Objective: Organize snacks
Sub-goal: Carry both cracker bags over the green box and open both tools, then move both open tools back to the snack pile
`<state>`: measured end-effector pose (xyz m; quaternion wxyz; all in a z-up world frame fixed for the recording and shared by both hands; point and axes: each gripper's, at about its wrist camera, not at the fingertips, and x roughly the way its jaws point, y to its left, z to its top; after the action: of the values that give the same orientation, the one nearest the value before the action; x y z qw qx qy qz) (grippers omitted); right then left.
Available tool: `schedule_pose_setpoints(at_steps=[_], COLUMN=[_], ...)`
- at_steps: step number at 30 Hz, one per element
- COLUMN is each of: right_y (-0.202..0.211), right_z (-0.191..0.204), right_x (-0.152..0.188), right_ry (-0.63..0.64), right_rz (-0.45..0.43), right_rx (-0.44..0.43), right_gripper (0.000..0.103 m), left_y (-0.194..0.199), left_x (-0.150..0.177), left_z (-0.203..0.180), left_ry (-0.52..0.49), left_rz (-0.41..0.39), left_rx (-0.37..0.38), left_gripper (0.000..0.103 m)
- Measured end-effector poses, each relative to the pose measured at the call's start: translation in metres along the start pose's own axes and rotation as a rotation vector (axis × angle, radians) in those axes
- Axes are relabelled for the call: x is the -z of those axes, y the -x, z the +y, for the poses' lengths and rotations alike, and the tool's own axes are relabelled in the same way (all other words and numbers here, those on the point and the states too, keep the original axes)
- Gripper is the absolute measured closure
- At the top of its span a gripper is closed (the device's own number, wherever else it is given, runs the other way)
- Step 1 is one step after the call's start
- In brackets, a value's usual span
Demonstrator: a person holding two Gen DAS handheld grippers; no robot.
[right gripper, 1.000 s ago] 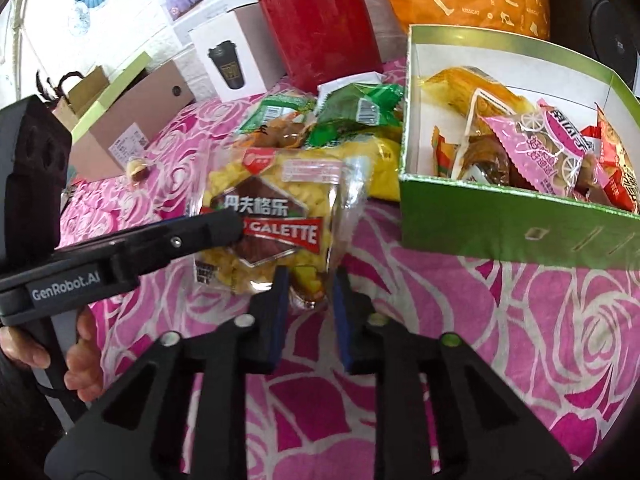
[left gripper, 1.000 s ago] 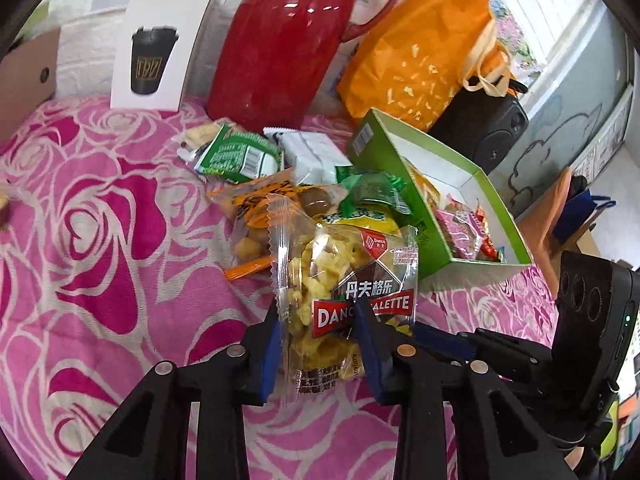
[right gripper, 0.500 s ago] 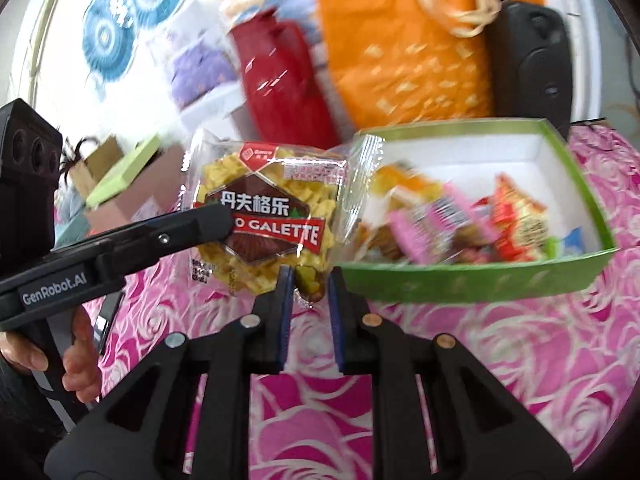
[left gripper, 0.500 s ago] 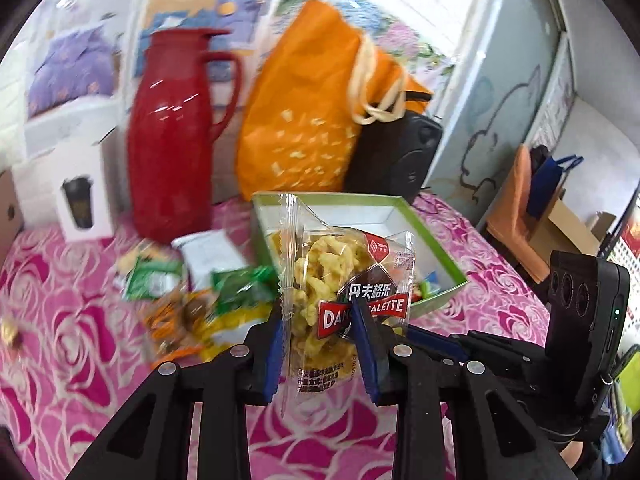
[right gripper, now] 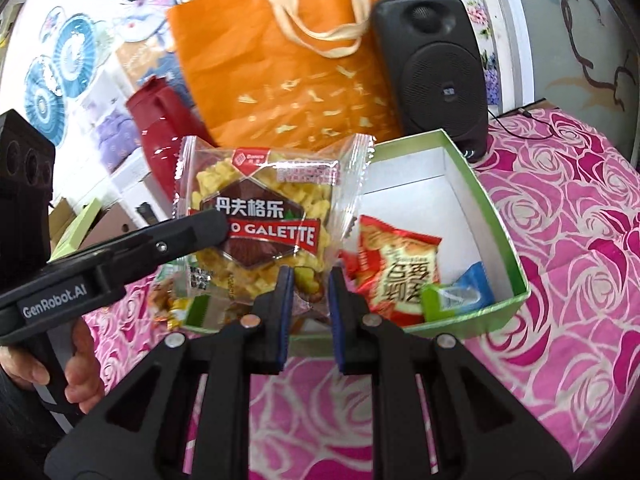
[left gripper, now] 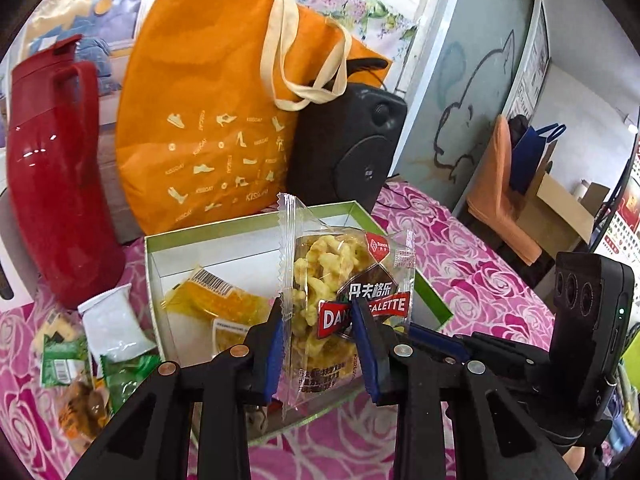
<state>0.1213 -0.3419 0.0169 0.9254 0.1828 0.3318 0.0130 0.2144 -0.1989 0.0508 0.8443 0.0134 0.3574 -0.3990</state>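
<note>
Both claws have hold of the same clear packet of yellow biscuits point(left gripper: 320, 300), which hangs in the air above the green box point(right gripper: 496, 216). The left claw point(left gripper: 318, 344) is clamped on the packet's lower half, its blue pads pressing the wrapper from either side, with the red label showing between them. The right claw point(right gripper: 308, 304) is clenched on the packet's bottom edge, its pads drawn nearly together with only a pinch of plastic caught there. From the right-hand view the left claw reaches in from the side across the face of the packet, and a hand point(right gripper: 80, 364) grips its handle low at the edge. The box sits open on a worktop covered in a pink rose-patterned cloth point(right gripper: 580, 240), and inside it lie a red snack bag point(right gripper: 400, 264), a blue and green wrapper point(right gripper: 460, 296) and a yellow packet point(left gripper: 216, 296). More loose snacks lie on the cloth just beside the box, among them a white packet point(left gripper: 112, 328) and green ones point(left gripper: 60, 360). Behind the box stand an orange tote bag point(left gripper: 208, 128), a black speaker point(right gripper: 436, 68) and a red jug point(left gripper: 52, 184).
</note>
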Motion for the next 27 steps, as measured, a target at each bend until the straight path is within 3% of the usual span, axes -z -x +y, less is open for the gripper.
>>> schedule_pose_setpoints(at_steps=[2, 3, 4, 6, 7, 11, 15, 27], right_y=[-0.010, -0.015, -0.017, -0.020, -0.020, -0.024, -0.022, 0.010], right_z=[-0.004, -0.005, -0.006, -0.005, -0.004, -0.005, 0.000, 0.032], right_x=[-0.001, -0.001, 0.000, 0.004, 0.006, 0.012, 0.014, 0.015], right_ry=[0.024, 0.046, 0.066, 0.107, 0.122, 0.124, 0.132, 0.148], right_rz=[0.006, 0.008, 0.007, -0.002, -0.011, -0.006, -0.005, -0.035], right_rx=[0.045, 0.088, 0.100, 0.115, 0.115, 0.119, 0.125, 0.087], right_gripper=[0.082, 0.079, 0.071, 0.022, 0.018, 0.018, 0.007, 0.003], left_y=[-0.013, -0.017, -0.022, -0.023, -0.022, -0.019, -0.007, 0.044], left_x=[-0.001, -0.001, 0.000, 0.004, 0.006, 0.011, 0.013, 0.015], left_z=[0.005, 0.008, 0.012, 0.020, 0.025, 0.036, 0.037, 0.026], left_ry=[0.011, 0.017, 0.032, 0.060, 0.074, 0.106, 0.100, 0.077], left_rz=[0.012, 0.017, 0.018, 0.004, 0.000, -0.002, -0.016, -0.086], left_rx=[-0.065, -0.115, -0.186, -0.227, -0.235, -0.282, -0.314, -0.357], left_gripper=[0.064, 0.053, 0.049, 0.043, 0.041, 0.034, 0.033, 0.033])
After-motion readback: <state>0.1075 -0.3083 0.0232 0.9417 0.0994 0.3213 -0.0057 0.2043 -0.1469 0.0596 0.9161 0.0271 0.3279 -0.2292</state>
